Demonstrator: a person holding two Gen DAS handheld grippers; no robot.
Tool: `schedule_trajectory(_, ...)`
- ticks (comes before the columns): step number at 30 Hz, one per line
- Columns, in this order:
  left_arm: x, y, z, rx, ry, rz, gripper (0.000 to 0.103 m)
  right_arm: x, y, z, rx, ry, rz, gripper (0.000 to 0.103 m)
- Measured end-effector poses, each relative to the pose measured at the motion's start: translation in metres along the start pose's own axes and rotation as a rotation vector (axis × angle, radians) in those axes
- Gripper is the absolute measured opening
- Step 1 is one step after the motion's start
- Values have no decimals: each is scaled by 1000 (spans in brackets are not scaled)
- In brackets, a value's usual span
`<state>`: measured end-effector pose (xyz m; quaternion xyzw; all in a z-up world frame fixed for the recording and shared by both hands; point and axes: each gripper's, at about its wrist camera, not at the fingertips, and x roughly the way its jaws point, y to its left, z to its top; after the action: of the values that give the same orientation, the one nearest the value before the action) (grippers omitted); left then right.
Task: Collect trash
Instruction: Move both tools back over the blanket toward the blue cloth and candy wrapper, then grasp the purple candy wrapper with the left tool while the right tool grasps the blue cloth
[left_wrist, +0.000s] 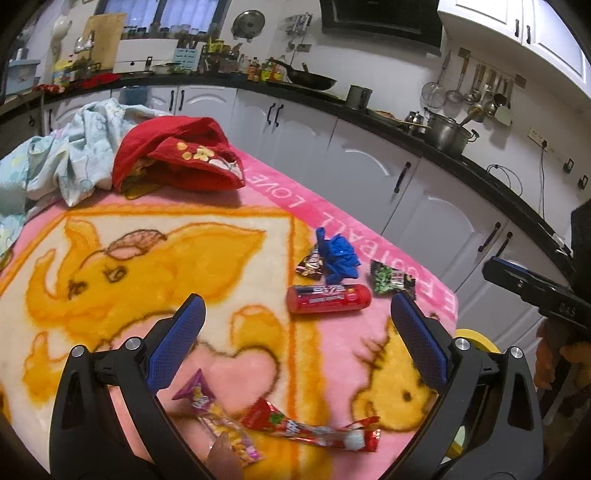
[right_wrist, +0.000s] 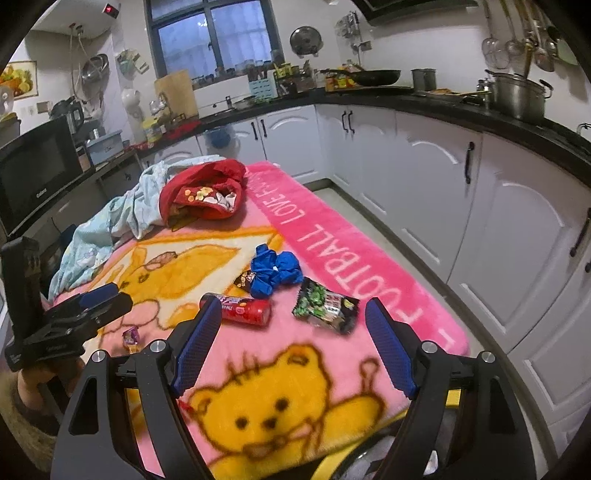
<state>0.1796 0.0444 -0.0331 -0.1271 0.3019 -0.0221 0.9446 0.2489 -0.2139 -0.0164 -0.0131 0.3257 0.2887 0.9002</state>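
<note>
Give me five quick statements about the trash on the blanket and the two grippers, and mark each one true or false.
1. The red can stands upright. False: it lies on its side on the blanket.
2. The blue glove lies crumpled behind the can. True.
3. The right gripper holds the green wrapper. False: its jaws are open and empty, the wrapper lies beyond them.
4. The left gripper is open with nothing between its pads. True.
5. The red cloth covers the can. False: it lies at the blanket's far end, apart from the can.
</note>
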Motion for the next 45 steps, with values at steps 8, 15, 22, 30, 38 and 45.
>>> schedule_trajectory(8,-2,21,-7,-26,14,39,89,50,12,14,-67,62,27,71)
schedule_trajectory(15,-12,45,-19,-53,37,107,89,108,23,24,-103,141,35,65)
schedule_trajectory(22,-10,69,-37,-132,110,86,81,157,33,24,-111,229,25,55)
schedule_trajectory(30,5,83,-54,-245,184,-14,60,180,31,22,-104,286,11,20)
schedule_trajectory(38,12,90,-61,-273,210,-26,17,162,34,21,-99,225,24,10)
schedule_trajectory(45,3,86,-56,-240,159,16,13,134,34,20,-106,183,43,9)
